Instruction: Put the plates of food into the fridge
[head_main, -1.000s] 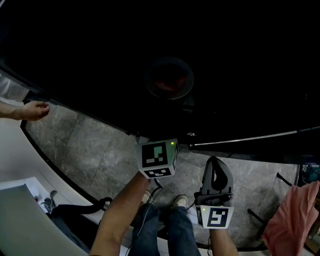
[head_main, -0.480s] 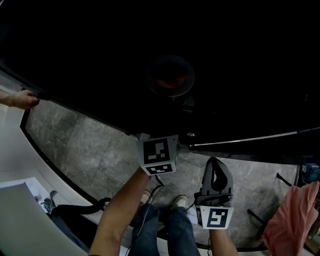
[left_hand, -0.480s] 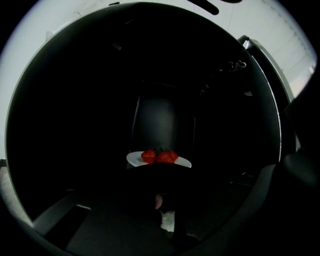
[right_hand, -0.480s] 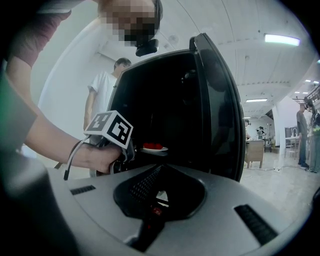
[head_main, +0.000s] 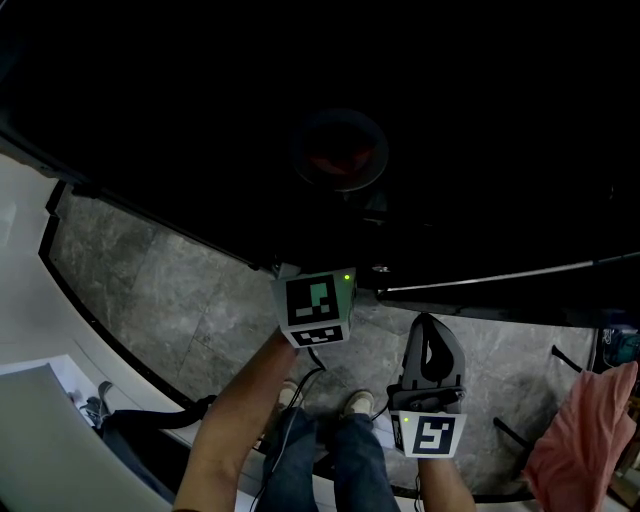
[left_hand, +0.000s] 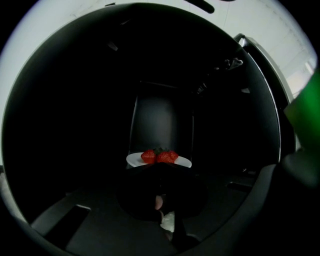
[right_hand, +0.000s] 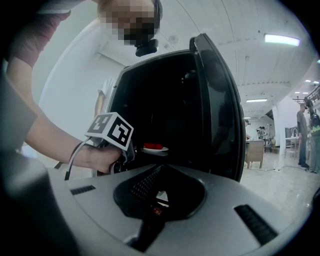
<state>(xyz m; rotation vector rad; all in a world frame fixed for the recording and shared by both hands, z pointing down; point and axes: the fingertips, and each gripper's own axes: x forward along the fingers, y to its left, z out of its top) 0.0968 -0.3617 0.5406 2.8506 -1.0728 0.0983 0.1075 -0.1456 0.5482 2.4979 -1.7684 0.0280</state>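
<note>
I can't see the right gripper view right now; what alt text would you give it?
The left gripper, in a person's hand, holds a white plate of strawberries just inside a dark fridge whose door stands open at right. In the foreground the right gripper has its jaws closed and empty; a bright white room lies behind.

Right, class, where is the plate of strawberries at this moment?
In the left gripper view the plate of strawberries sits centre frame, inside the dark fridge, its near rim at the shut tips of the left gripper.
</note>
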